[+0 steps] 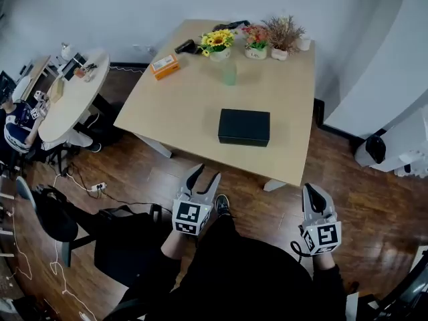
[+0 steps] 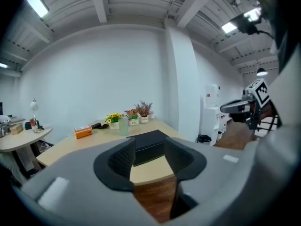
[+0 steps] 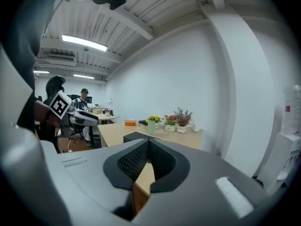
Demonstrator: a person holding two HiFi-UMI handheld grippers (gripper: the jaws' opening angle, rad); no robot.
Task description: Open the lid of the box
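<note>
Box (image 1: 244,126) lay closed on the table (image 1: 294,112) in the head view, long axis crosswise, nearest the left gripper (image 1: 206,176). Left gripper view: jaws stood apart, empty, box straight ahead. Right gripper view: right gripper (image 3: 147,148) jaws were together, box ahead-left.

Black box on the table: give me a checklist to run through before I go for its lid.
1. Box shut, flat on the table: ok.
2. Room around it: ok, the cup stands apart behind it.
3. Left hand-held gripper open and empty: ok.
4. Right hand-held gripper open: not ok, jaws shut, empty.
5. Both touching the box: not ok, both short of the table edge.
6. Hinge side: cannot tell.
</note>
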